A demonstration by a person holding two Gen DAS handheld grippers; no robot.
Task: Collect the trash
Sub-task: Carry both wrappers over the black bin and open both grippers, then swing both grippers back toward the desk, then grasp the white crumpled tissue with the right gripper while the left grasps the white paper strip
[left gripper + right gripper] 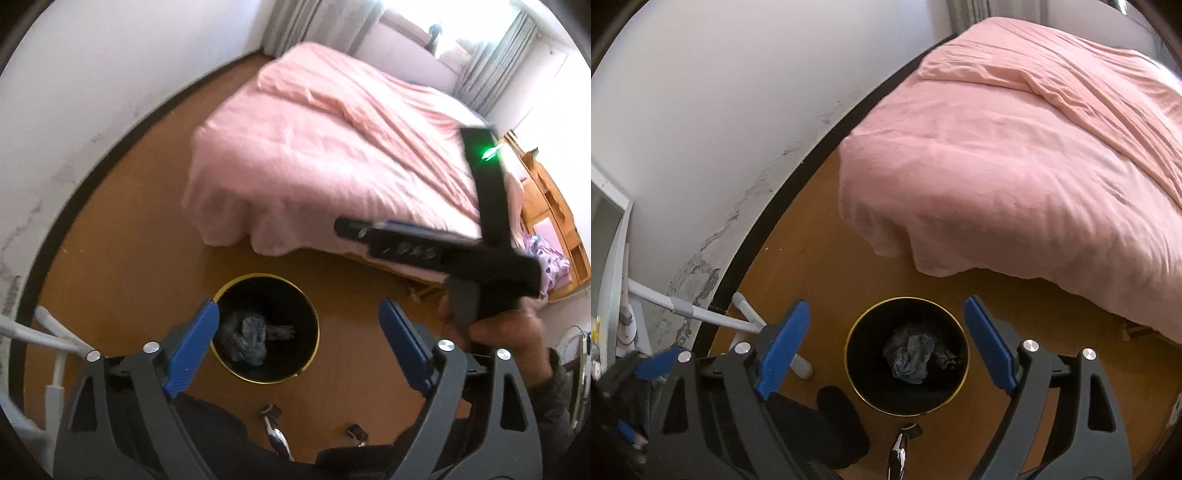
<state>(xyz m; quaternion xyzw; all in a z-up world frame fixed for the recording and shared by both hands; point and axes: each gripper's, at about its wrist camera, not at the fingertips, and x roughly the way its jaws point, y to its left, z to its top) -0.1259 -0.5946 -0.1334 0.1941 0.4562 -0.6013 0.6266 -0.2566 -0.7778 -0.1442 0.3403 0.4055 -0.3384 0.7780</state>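
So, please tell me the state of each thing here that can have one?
left gripper: open, empty
right gripper: open, empty
trash bin: upright, lidless
crumpled trash: inside the bin
pink blanket: spread over the bed, wrinkled

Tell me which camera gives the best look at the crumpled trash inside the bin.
The right wrist view: the crumpled trash sits unobstructed in the black bin, between open fingers. In the left wrist view, a blue finger overlaps the bin's edge, partly hiding the trash.

We see a brown floor [812,240] — on it stand a black gold-rimmed bin [955,387] and a bed [1015,166] under pink cover.
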